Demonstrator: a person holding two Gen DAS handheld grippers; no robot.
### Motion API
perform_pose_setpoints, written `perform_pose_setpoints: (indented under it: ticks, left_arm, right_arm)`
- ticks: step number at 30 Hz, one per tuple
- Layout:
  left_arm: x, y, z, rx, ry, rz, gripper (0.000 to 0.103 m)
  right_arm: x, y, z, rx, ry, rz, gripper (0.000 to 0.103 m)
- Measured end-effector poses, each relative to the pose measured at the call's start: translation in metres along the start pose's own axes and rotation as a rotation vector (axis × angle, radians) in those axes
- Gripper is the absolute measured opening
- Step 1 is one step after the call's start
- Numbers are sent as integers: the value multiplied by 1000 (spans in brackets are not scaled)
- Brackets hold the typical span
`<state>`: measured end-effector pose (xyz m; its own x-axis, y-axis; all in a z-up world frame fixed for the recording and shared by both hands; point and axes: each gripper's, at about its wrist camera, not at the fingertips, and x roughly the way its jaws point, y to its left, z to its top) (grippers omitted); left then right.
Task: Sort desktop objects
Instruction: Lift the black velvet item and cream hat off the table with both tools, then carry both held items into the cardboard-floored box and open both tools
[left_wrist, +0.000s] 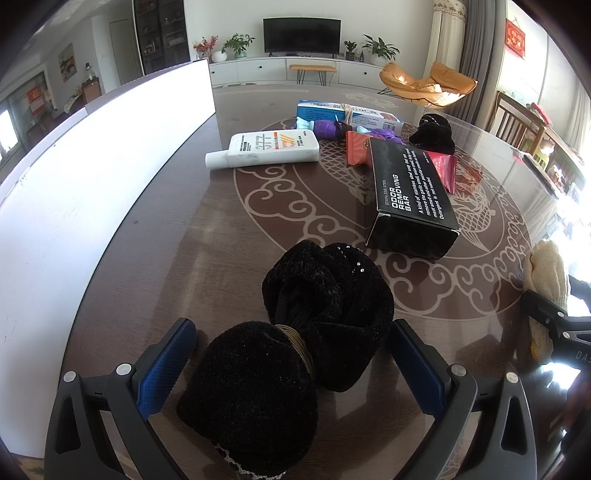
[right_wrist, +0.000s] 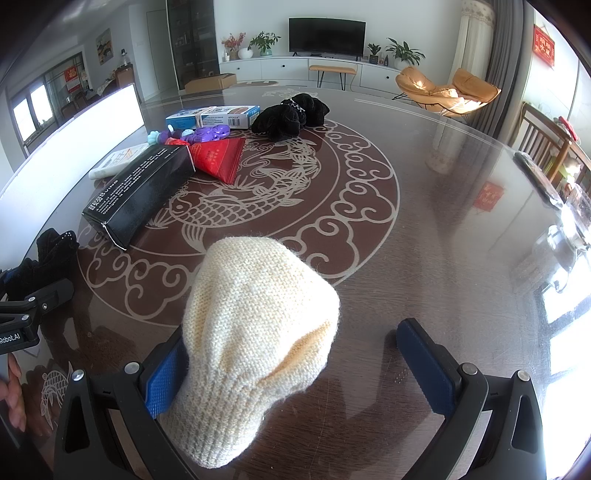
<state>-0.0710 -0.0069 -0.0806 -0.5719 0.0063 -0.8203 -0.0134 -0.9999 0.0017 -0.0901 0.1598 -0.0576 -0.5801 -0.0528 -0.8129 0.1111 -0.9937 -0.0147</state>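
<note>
In the left wrist view a black fuzzy bow hair tie (left_wrist: 295, 347) lies on the table between the wide-apart fingers of my left gripper (left_wrist: 291, 373), which is open and does not pinch it. In the right wrist view a cream knitted glove (right_wrist: 255, 339) lies between the open fingers of my right gripper (right_wrist: 295, 373), touching the left pad (right_wrist: 164, 380); the right pad (right_wrist: 428, 369) stands clear of it. The glove also shows at the right edge of the left wrist view (left_wrist: 546, 273).
On the patterned glass table (right_wrist: 424, 221) lie a black "Odor Removing Bar" box (left_wrist: 410, 195), a white tube (left_wrist: 269, 149), red packets (right_wrist: 219, 158), purple toys (right_wrist: 207, 134), a blue-white carton (right_wrist: 214, 116) and another black hair tie (right_wrist: 291, 114). A white board (left_wrist: 92, 177) lies left.
</note>
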Motion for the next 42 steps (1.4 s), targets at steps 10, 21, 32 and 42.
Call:
perform_pose_setpoints:
  ticks: [10, 21, 32, 42]
  left_arm:
    - [-7, -6, 0, 41, -27, -26, 82]
    - [-40, 1, -1, -14, -139, -182, 39]
    - [-104, 58, -1, -216, -286, -377, 39]
    - [-173, 221, 44, -377, -385, -144, 39]
  right_arm:
    - [-1, 0, 0, 4, -2, 0, 103]
    - [-55, 13, -10, 82, -93, 89, 50]
    - [-97, 31, 15, 82, -109, 233, 50]
    - [-105, 200, 124, -138, -150, 527, 50]
